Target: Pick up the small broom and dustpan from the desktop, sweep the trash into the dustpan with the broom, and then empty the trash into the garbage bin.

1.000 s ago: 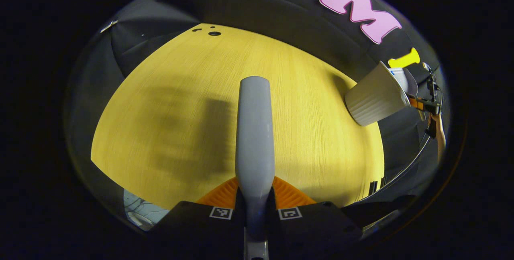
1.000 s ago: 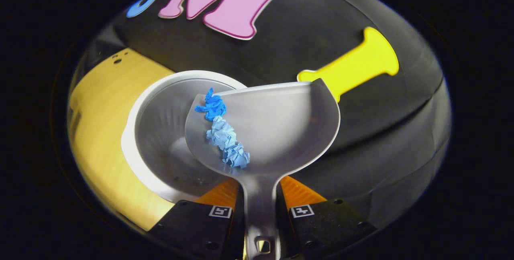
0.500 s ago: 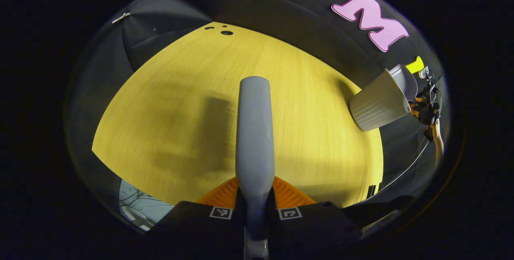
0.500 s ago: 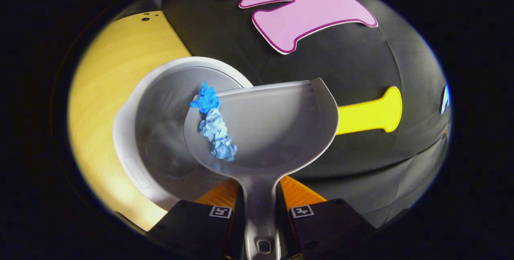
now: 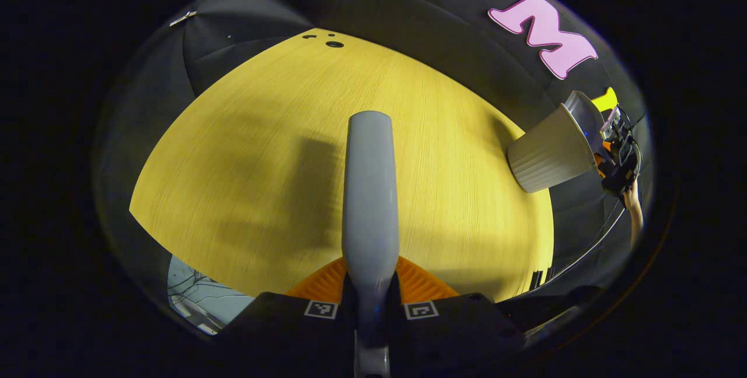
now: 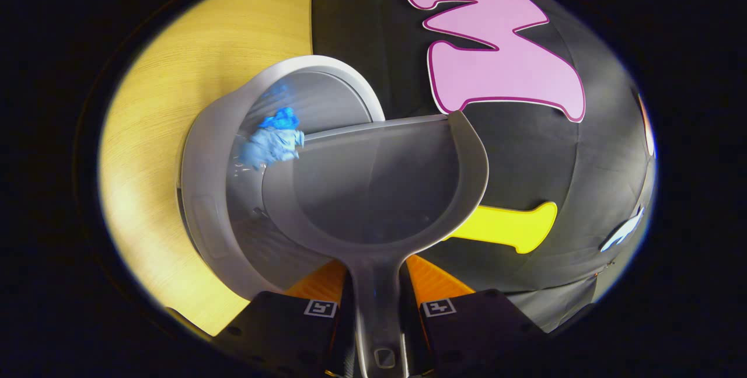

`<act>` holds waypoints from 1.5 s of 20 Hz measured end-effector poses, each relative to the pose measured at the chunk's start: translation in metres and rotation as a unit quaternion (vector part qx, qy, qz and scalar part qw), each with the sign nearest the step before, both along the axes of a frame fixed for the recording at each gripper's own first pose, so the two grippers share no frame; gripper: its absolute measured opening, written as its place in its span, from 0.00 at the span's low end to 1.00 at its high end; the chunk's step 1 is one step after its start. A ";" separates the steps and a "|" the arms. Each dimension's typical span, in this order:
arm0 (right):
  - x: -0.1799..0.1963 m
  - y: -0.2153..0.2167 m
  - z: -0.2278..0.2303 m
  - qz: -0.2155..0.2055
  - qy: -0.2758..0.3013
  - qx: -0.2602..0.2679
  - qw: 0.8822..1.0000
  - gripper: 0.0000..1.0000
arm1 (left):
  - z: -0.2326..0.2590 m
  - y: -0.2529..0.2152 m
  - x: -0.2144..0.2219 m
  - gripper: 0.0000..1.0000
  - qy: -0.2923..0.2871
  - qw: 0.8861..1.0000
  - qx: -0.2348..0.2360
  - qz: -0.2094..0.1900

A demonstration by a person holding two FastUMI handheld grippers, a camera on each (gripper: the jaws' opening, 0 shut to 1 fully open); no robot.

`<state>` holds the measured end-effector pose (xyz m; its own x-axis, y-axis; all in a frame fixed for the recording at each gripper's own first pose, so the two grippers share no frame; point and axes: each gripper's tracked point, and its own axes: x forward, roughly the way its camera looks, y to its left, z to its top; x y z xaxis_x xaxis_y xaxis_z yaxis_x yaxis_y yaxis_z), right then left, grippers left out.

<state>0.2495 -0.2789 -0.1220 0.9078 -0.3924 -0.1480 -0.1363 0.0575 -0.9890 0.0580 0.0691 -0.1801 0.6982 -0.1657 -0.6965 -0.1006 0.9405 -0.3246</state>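
Straight ahead of the right gripper (image 6: 376, 302), the dustpan (image 6: 379, 191) is reaching out along the fingers' line, its handle clamped between both fingers and its long axis running directly away from the hand. Ahead and to the left of that gripper, the garbage bin (image 6: 210, 150) is opening toward the pan, and the pan's far-left lip is hanging over the bin's mouth. Crumpled blue trash (image 6: 273, 140) is tumbling off that lip, inside the bin's rim; the pan's bowl is looking bare. Judging by this, emptying is nearly finished, and any further tip should be toward the left. Meanwhile the left gripper (image 5: 370, 302) is pinching the small broom (image 5: 369, 191) by its handle above the desktop (image 5: 245, 150), well apart from the bin, so the right hand is the nearer one.
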 end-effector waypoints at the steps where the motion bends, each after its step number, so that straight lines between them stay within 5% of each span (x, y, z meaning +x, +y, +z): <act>1: -0.001 0.000 0.000 0.001 0.000 -0.004 1.000 0.38 | 0.001 0.001 0.001 0.31 0.000 1.000 0.001 -0.001; 10: 0.000 -0.005 -0.002 -0.013 0.009 0.043 0.999 0.38 | 0.000 0.013 -0.003 0.27 0.000 1.000 -0.006 0.012; 16: -0.006 -0.010 -0.009 -0.074 0.001 0.212 0.974 0.39 | 0.004 0.020 -0.008 0.27 -0.002 1.000 -0.006 0.028; 20: -0.011 -0.019 -0.005 -0.117 -0.020 0.322 0.939 0.38 | 0.010 0.021 -0.010 0.24 -0.008 0.999 0.006 0.035; 21: -0.010 -0.020 -0.003 -0.126 -0.029 0.358 0.925 0.38 | 0.012 0.021 -0.010 0.31 -0.009 0.999 0.007 0.037; 24: -0.010 -0.017 -0.005 -0.142 -0.043 0.459 0.876 0.38 | 0.021 0.015 -0.012 0.27 -0.014 0.999 0.003 0.041; 30: -0.002 0.001 0.003 -0.131 -0.072 0.568 0.809 0.38 | 0.035 0.010 -0.003 0.27 -0.029 0.999 0.009 0.021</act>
<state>0.2471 -0.2776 -0.1190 0.8556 -0.2588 -0.4483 0.1399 0.9494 -0.2811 0.0547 0.0790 -0.1449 0.7434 -0.1225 -0.6576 -0.1223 0.9416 -0.3136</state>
